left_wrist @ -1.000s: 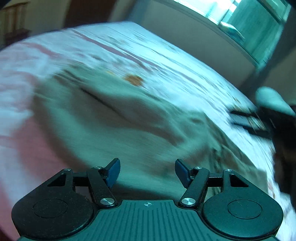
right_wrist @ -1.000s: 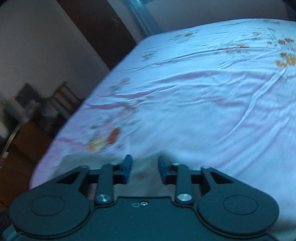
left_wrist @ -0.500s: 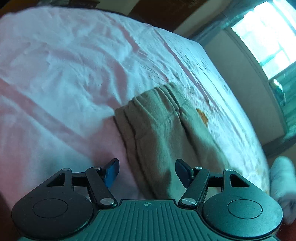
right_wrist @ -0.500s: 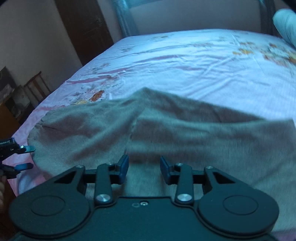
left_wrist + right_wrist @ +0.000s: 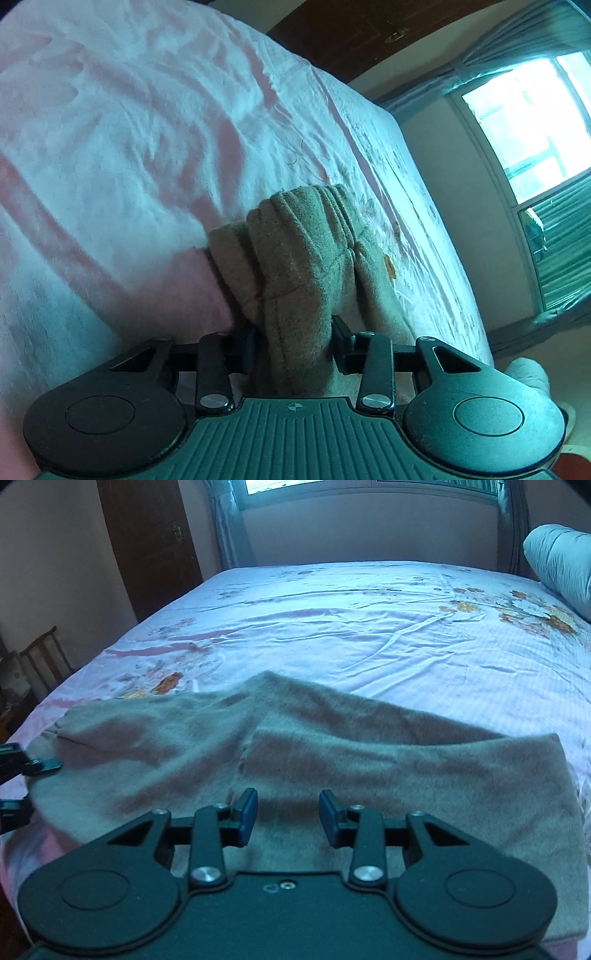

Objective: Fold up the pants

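Left hand-held gripper [image 5: 293,345] clamped on a bunched end of the brown pants [image 5: 299,258] at lower centre, right hand-held gripper [image 5: 288,818] parted and holding nothing just above the pants [image 5: 332,760] spread across the lower frame on the flowered bed [image 5: 369,627].

Left wrist view: low at the pants' [image 5: 295,280] end, looking close along their length over the bed [image 5: 110,129] toward the window [image 5: 524,122].
Right wrist view: from the bed's near edge, above the pants [image 5: 369,760], facing across toward the far wall.
Shared: pants, sheet; left gripper [image 5: 16,786] shows at left edge.
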{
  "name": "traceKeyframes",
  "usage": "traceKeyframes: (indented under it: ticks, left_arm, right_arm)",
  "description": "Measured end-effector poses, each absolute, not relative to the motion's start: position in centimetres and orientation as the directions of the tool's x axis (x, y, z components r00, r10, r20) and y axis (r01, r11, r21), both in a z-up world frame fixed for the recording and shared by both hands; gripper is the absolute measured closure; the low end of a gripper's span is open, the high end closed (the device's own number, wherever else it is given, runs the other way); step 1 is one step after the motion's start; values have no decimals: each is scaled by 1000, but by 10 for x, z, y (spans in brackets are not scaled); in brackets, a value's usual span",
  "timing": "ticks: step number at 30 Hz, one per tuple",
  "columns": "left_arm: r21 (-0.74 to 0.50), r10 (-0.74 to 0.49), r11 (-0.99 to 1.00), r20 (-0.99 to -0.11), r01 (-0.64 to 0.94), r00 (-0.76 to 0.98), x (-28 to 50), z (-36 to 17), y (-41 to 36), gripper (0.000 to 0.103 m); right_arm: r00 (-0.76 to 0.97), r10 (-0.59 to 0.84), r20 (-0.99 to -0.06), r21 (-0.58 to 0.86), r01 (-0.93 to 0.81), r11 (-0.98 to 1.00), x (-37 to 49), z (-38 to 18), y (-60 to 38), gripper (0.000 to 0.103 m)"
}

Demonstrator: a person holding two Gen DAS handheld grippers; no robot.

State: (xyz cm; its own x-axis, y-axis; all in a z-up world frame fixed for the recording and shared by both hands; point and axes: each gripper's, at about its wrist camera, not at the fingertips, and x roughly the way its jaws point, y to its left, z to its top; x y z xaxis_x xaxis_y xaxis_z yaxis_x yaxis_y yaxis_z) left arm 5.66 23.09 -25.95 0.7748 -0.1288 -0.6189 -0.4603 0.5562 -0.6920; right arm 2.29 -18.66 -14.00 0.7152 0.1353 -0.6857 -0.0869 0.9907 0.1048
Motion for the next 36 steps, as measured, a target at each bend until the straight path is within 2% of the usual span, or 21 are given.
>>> traceKeyframes:
  ticks: [4,6,8,10,15,17,19,21,29,35,36]
  left_arm:
    - [-676,-120,569,-631,-468,766,59,-260,230,63]
    - [-670,-115,575,-634,-469,764,57,-259,231,63]
    - [-672,-115,574,-632,-468,766,55,-257,230,63]
    - [-668,-111,581,-631,-465,768,54,-256,230,63]
    - [-670,-103,590,-616,-451,781,52,-254,228,63]
    - [-671,-91,588,-609,-451,788,50,-252,227,63]
    - [-669,-76,596,-597,-443,799,49,-247,224,63]
    - [-659,-62,620,-583,-426,810,48,-241,220,73]
    - [-636,-57,685,-534,-356,843,54,-214,205,80]
    - [-657,-31,598,-591,-459,806,46,-231,216,77]
    - [-656,-33,588,-605,-474,796,45,-236,217,68]
  right_arm:
    - [737,109,-667,95,-61,994,36,-143,-183,73]
    - [676,93,-731,53,-80,995,50,-158,-177,71]
    - [670,98,-736,42,-100,994,50,-160,-176,70]
    - [671,158,-725,103,-121,987,43,-151,-180,73]
    - [691,217,-690,193,-113,975,9,-140,-189,71]
    - [704,206,-680,169,-123,978,2,-140,-182,71]
    - [664,182,-725,110,-149,983,9,-148,-171,69]
    - [652,172,-738,81,-167,983,13,-156,-168,68]
    - [642,191,-742,100,-176,979,15,-160,-170,66]
    - [639,210,-740,138,-162,977,15,-159,-173,63]
    - [642,212,-737,143,-158,977,15,-158,-174,63]
